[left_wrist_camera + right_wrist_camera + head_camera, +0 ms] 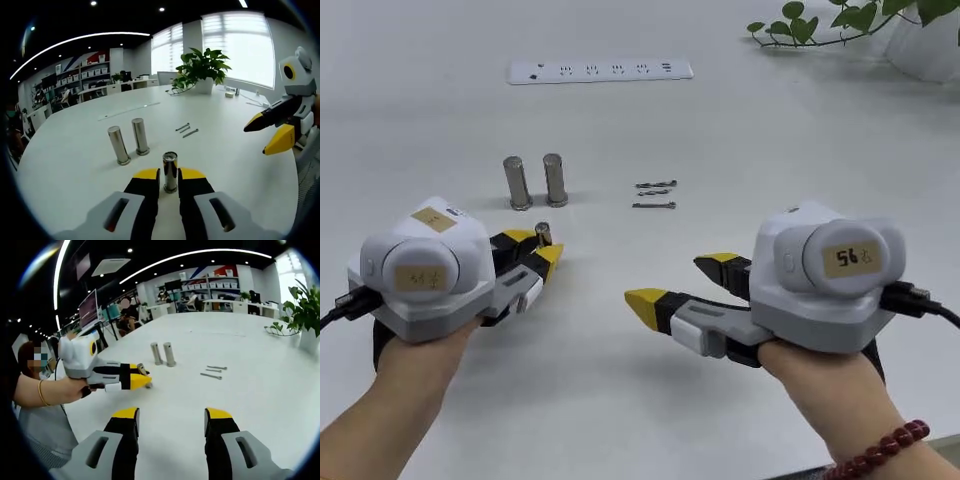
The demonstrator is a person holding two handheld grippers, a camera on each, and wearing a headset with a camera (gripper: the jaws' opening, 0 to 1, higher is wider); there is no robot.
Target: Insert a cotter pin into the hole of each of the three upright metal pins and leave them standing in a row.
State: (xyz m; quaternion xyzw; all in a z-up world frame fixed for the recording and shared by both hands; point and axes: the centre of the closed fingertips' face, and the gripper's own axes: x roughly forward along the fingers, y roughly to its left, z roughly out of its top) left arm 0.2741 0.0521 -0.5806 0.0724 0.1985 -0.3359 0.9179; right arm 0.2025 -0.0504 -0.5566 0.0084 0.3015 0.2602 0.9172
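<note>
Two steel pins (pixel 517 183) (pixel 555 180) stand upright side by side on the white table. The third metal pin (pixel 170 171) stands nearer me, upright between the jaws of my left gripper (pixel 546 250), which is shut on it. Thin cotter pins (pixel 655 186) (pixel 653 206) lie flat to the right of the standing pair. My right gripper (pixel 682 285) hovers open over bare table at the right, nothing between its yellow-tipped jaws. In the right gripper view the left gripper (pixel 137 377) is at the left and the standing pins (pixel 162 354) are beyond it.
A white power strip (pixel 600 71) lies at the far side of the table. A potted plant (pixel 840 20) stands at the back right corner. Bare table surface lies between the two grippers and in front of the cotter pins.
</note>
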